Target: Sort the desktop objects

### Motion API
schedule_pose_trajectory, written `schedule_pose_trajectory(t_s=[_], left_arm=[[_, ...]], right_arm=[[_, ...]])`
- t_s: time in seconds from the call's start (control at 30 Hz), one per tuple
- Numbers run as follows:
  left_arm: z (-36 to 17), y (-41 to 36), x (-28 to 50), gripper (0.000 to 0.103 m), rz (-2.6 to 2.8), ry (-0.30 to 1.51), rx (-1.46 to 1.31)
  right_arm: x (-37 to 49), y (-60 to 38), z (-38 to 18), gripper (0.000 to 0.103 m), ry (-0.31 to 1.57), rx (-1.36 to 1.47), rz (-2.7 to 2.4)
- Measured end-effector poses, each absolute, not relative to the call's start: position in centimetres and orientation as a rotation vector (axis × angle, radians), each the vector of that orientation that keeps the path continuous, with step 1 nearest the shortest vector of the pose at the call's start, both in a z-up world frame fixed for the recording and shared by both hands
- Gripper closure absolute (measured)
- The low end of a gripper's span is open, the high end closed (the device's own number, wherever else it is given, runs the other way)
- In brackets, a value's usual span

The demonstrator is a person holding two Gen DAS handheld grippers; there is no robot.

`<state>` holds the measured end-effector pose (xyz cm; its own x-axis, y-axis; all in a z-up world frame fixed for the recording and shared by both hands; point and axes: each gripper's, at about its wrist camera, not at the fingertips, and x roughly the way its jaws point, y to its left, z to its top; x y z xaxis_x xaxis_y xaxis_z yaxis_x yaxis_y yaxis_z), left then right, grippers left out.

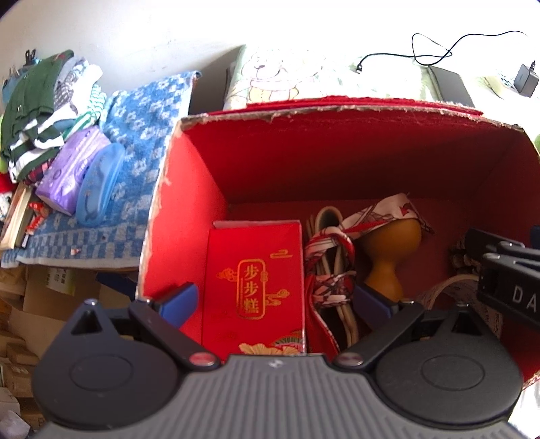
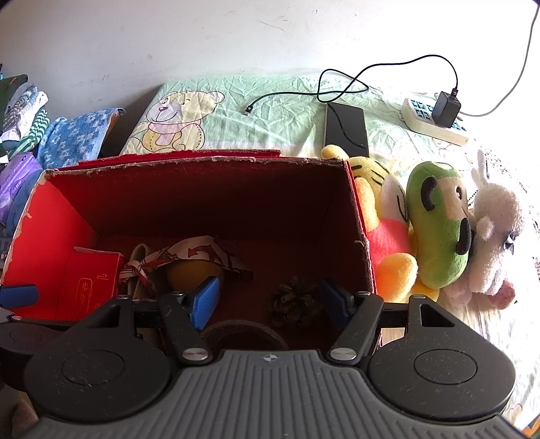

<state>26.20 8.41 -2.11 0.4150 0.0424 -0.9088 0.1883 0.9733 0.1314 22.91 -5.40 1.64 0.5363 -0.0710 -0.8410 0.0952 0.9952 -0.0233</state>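
Grippers, left [image 1: 275,300] and right [image 2: 270,299], gape empty over the cluttered red box [image 2: 202,189] beside plush toys [image 2: 438,223].

Strong daylight comes from the right, washing the white wall [image 1: 303,23] and the right edge of the bed [image 2: 506,324] to blown-out glare in both views. The red box [image 2: 202,202] holds deep shadow along its far inner wall, while its left wall glows bright. Fisheye distortion bends straight edges and darkens the picture corners. Focus is reasonably sharp centrally.
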Motion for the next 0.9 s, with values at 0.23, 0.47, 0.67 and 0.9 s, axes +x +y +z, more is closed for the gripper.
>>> schedule_pose_trajectory(t_s=[0.23,0.47,0.67,0.9], left_arm=[[-2.1,8.8,25.5,0.004,-0.089,1.180,0.209],[-1.5,8.9,25.0,0.004,-0.079,1.171,0.209],[-1.2,8.8,24.7,0.003,-0.076,1.169,0.206],[-1.0,8.9,24.4,0.003,-0.061,1.156,0.201]], right_arm=[[22.1,-5.1,1.9,0.034,1.007,0.025,-0.081],[21.8,-5.1,2.0,0.034,1.008,0.027,-0.080],[21.5,-5.2,2.1,0.034,1.004,0.021,-0.083],[21.3,-5.1,2.1,0.034,0.998,0.008,-0.084]])
